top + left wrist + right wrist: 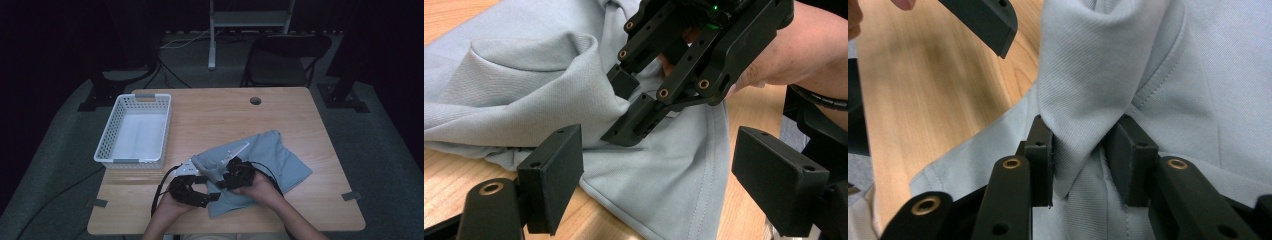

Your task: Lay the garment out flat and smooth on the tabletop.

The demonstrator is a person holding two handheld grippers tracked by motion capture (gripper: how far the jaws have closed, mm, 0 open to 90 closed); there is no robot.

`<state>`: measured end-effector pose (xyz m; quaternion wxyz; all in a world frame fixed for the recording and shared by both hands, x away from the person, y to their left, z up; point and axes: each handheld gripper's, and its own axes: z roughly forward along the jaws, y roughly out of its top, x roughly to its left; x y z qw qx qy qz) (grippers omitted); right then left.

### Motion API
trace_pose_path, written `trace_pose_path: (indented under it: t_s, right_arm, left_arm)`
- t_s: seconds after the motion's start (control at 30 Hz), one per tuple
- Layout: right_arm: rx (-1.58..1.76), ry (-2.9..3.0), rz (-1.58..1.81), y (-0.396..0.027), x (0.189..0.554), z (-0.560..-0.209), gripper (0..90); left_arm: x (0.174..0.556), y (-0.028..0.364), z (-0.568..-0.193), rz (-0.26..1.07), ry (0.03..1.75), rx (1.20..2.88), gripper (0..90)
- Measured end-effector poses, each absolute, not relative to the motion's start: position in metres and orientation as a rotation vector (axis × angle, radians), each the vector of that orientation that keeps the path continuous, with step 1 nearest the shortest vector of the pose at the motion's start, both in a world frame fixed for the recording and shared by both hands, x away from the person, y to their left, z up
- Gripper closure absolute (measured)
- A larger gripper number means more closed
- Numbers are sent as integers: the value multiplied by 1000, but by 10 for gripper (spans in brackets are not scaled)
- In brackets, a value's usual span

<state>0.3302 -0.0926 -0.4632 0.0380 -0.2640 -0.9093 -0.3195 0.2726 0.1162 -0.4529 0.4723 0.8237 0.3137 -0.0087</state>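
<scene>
Near the front edge of the wooden table (210, 120), a light blue-grey shirt (270, 155) lay crumpled, right of centre. Right gripper (1087, 150) had a bunched fold of the shirt between its jaws, pads against the cloth on both sides, probably to lift or pull that fold for straightening or folding. Left gripper (656, 165) sat just beside the shirt's near hem, jaws spread wide, nothing between them, likely waiting to take a second hold. White plastic basket (134, 131) stood empty at the table's left, well apart. Black chair (285, 55) stood behind the table. Nothing blocked the cloth; only the two grippers crowded each other.
</scene>
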Motion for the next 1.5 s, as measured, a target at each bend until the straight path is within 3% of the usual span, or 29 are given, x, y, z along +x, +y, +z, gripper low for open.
trace_pose_path:
  t_s: [0.07,0.27,0.6,1.1,1.5]
  right_arm:
    - [-790,-2787,-973,-92,330,-462,581]
    - [-773,-2777,-1029,-109,328,-438,525]
    - [-958,-2714,-1145,-163,342,-419,508]
    - [-857,-2866,-1021,-166,300,-428,507]
    - [-829,-3109,-833,-135,286,-451,481]
  left_arm:
    - [272,116,-453,-23,765,2020,217]
    - [271,116,-452,-23,765,2017,217]
    - [271,113,-453,-37,761,2014,217]
    - [272,115,-455,-28,782,2019,217]
    - [271,113,-455,-35,774,2025,217]
